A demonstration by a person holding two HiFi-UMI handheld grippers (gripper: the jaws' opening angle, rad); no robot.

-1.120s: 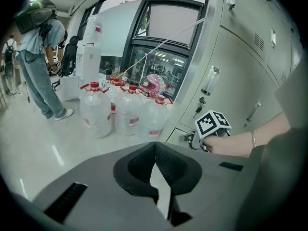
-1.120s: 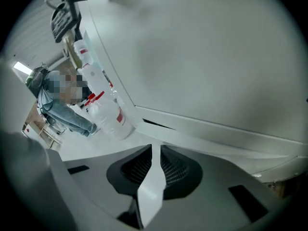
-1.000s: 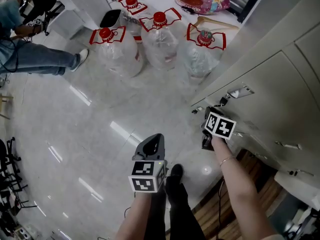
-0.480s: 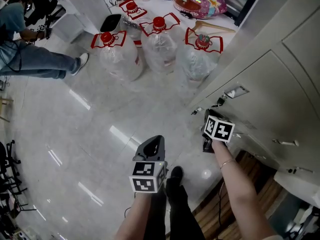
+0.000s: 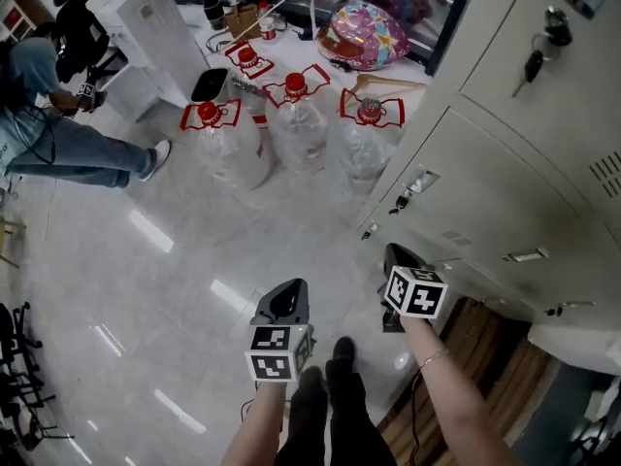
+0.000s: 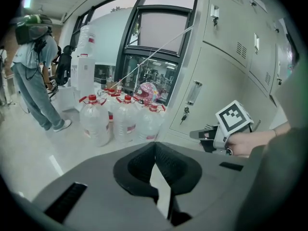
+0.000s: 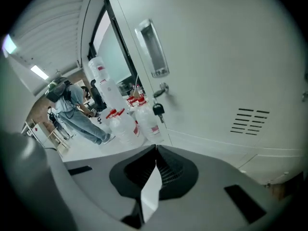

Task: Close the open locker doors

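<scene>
Pale grey lockers [image 5: 505,153] fill the right side. The lower door [image 5: 466,202] lies flush, with a recessed handle [image 5: 419,181] and a key [image 5: 398,204] in its lock. My right gripper [image 5: 398,253] hovers just off this door; its jaws have just been closing and are shut with nothing between them. In the right gripper view, my right gripper [image 7: 155,150] faces a door's handle [image 7: 153,47] and a key with a dark fob [image 7: 158,109]. My left gripper [image 5: 289,297] is shut and empty over the floor, left of the right one. The left gripper view shows my left gripper [image 6: 155,146] with its tips touching.
Three big water bottles [image 5: 225,144] with red caps stand on the glossy floor ahead. A person [image 5: 58,134] sits at far left beside a white cabinet [image 5: 146,27]. A colourful bag [image 5: 364,32] lies by the window. My own shoes [image 5: 340,352] are below the grippers.
Both grippers have risen. The right one has come away from the lower locker door's edge and climbed more. The view has tipped up, showing more of the upper lockers.
</scene>
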